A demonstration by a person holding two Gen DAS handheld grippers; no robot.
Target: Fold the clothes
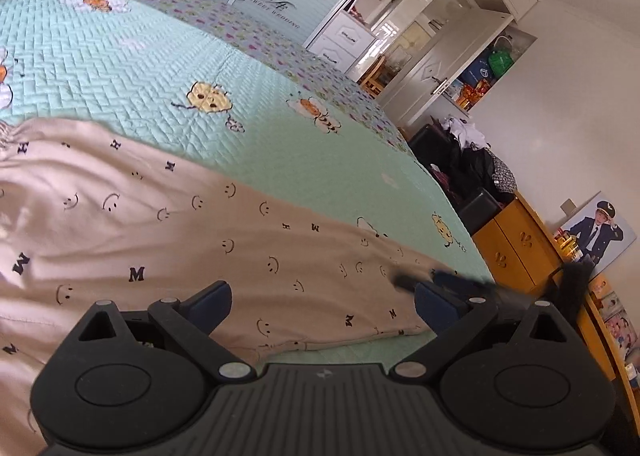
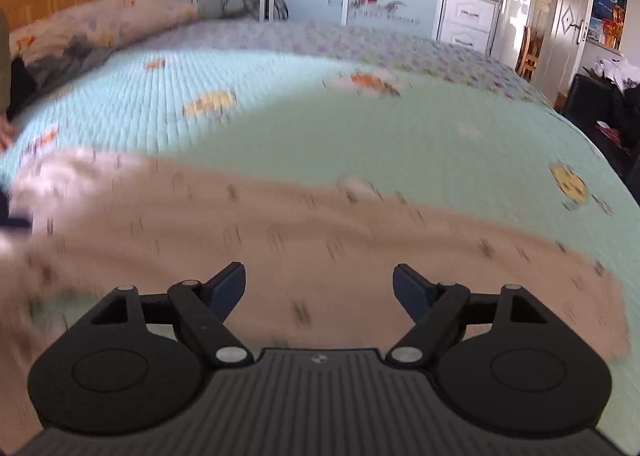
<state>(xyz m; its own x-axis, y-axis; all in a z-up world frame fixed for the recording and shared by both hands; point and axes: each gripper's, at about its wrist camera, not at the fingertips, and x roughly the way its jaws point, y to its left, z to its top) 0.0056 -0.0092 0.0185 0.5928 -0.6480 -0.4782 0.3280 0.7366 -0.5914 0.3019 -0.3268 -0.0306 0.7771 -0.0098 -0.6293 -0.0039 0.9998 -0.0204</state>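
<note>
I have both tools hanging just above the pale pink cotton garment printed with small black smiley faces and letter Ms (image 1: 168, 224), which lies spread along the near edge of the bed on the mint-green quilted bedspread with embroidered bees (image 1: 132, 68). My left gripper (image 1: 322, 306) is released, jaws wide apart with nothing between them, and below it I can see the garment's hemmed edge running toward the corner of the bed. My right gripper (image 2: 318, 288) is released too, empty, over the middle of the cloth — that view is smeared with motion blur, so I can't read the fabric's folds there.

I judge the step in hand to be picking up an edge for a fold, with little of the folding done, since the cloth looks spread in one layer, though its left end is bunched. To do it well I would bring each gripper down onto the near hem, well apart from each other, and pinch only the garment — not the bedspread under it, which could lift with it. Both grips should close at the same height so the edge rises straight. Thin cloth like this will likely sag between the two holds, so I'd keep it lightly taut while carrying it over.
</note>
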